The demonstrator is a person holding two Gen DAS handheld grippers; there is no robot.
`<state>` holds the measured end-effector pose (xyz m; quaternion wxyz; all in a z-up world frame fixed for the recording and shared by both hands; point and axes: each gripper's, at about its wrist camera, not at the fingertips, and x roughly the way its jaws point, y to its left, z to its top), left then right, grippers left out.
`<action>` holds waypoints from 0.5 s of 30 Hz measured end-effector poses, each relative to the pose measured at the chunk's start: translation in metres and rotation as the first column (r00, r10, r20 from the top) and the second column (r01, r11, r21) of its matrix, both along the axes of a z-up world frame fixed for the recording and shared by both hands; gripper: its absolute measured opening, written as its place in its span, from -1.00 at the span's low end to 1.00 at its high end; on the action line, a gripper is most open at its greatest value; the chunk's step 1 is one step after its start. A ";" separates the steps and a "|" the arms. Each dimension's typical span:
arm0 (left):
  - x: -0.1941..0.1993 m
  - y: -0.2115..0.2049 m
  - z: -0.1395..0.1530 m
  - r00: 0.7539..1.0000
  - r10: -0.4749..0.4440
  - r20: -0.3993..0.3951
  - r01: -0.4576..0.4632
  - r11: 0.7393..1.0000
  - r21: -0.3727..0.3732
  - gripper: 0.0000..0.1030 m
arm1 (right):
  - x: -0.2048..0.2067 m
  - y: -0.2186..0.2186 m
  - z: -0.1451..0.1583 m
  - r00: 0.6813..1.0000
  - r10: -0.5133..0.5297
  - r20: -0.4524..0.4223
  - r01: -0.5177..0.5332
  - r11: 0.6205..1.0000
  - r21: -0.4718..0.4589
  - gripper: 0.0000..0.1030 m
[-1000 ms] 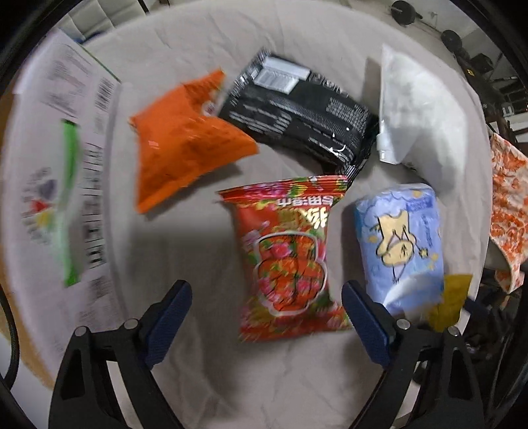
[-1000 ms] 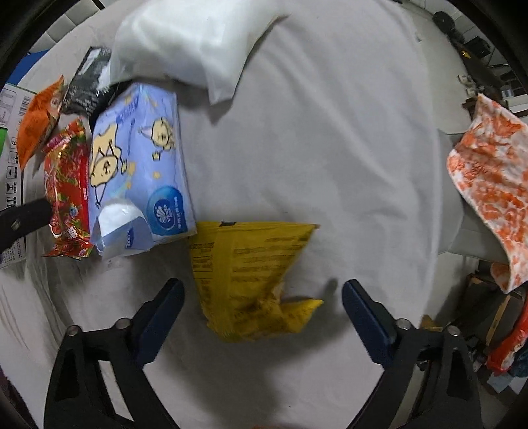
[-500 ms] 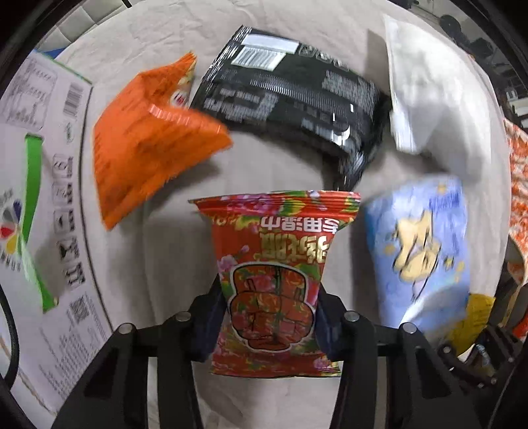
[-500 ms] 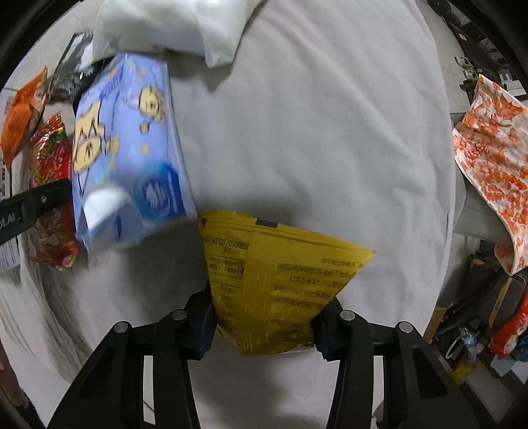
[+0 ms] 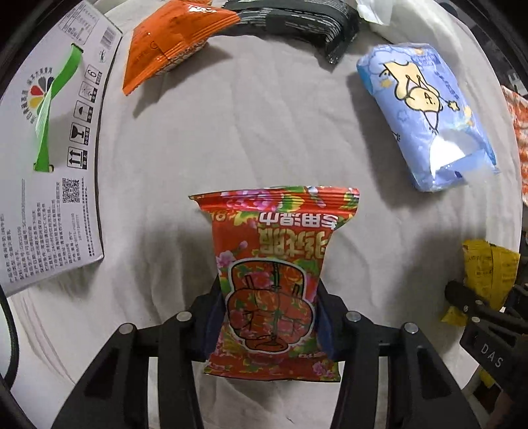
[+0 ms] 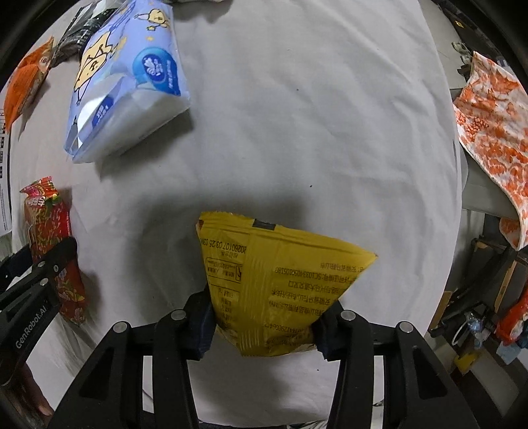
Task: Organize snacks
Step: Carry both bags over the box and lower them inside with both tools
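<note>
My left gripper (image 5: 269, 321) is shut on a red flowered snack packet (image 5: 274, 260), its blue pads pinching the packet's lower half on both sides over the white cloth. That same red packet (image 6: 52, 244) shows at the left edge of the right wrist view. My right gripper (image 6: 262, 321) is shut on a yellow snack bag (image 6: 274, 280), gripped near its bottom. The yellow bag (image 5: 488, 274) and the right gripper's black frame appear at the right of the left wrist view.
A white printed carton (image 5: 49, 148) lies at the left. An orange snack bag (image 5: 165, 43) and a black packet (image 5: 297, 19) lie at the far side. A blue tissue pack (image 5: 425, 112) lies right of centre. An orange-patterned cloth (image 6: 488, 125) hangs off the table's right.
Both grippers stood open above their packets a second ago; each came down and shut, the left on the red packet, the right on the yellow bag. The view has since shifted.
</note>
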<state>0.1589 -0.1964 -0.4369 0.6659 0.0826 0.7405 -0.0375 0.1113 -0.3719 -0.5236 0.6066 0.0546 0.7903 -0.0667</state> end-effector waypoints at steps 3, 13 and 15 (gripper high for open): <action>0.003 0.016 -0.004 1.000 -0.011 0.015 0.011 1.000 0.000 -0.16 | -0.001 -0.006 -0.006 1.000 -0.010 0.007 0.010 1.000 0.000 -0.04; -0.010 0.033 0.049 0.996 -0.012 0.094 0.016 0.999 -0.043 -0.17 | -0.027 0.012 0.020 0.998 0.031 0.063 -0.032 0.999 0.010 -0.09; -0.018 0.037 0.069 0.992 -0.006 0.128 0.013 0.998 -0.060 -0.17 | -0.036 0.011 0.033 0.996 0.036 0.083 -0.038 0.999 0.021 -0.09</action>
